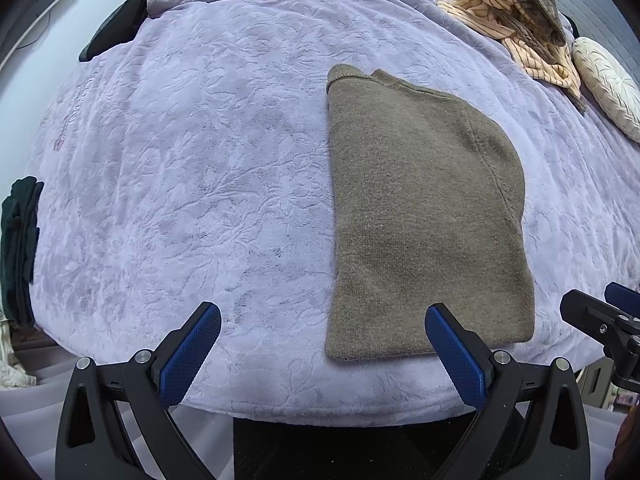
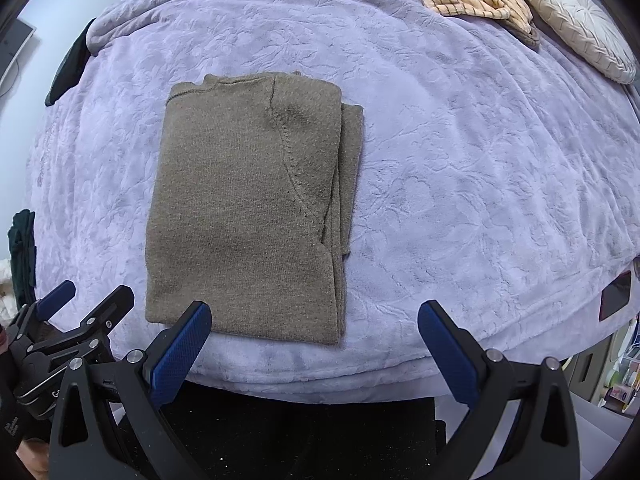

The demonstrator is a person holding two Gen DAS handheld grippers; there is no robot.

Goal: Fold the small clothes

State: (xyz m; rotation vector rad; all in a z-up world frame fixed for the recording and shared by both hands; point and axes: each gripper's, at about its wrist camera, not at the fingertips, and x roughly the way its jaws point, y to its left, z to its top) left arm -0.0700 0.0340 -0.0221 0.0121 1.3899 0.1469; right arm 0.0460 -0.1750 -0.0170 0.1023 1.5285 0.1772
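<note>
A small olive-brown knit garment [image 1: 424, 208] lies flat on the lilac blanket, folded lengthwise into a tall rectangle; it also shows in the right wrist view [image 2: 248, 208], with folded layers stacked along its right edge. My left gripper [image 1: 322, 322] is open and empty, hovering at the bed's near edge, its right finger over the garment's bottom hem. My right gripper [image 2: 314, 320] is open and empty, just below the garment's bottom right corner. Each gripper shows at the edge of the other's view.
The lilac blanket [image 1: 180, 168] covers the bed. A pile of striped peach clothes [image 1: 516, 12] and a round cream cushion [image 1: 608, 80] lie at the far right. Dark clothes [image 1: 18, 248] hang at the left edge, and a dark item [image 1: 116, 24] lies far left.
</note>
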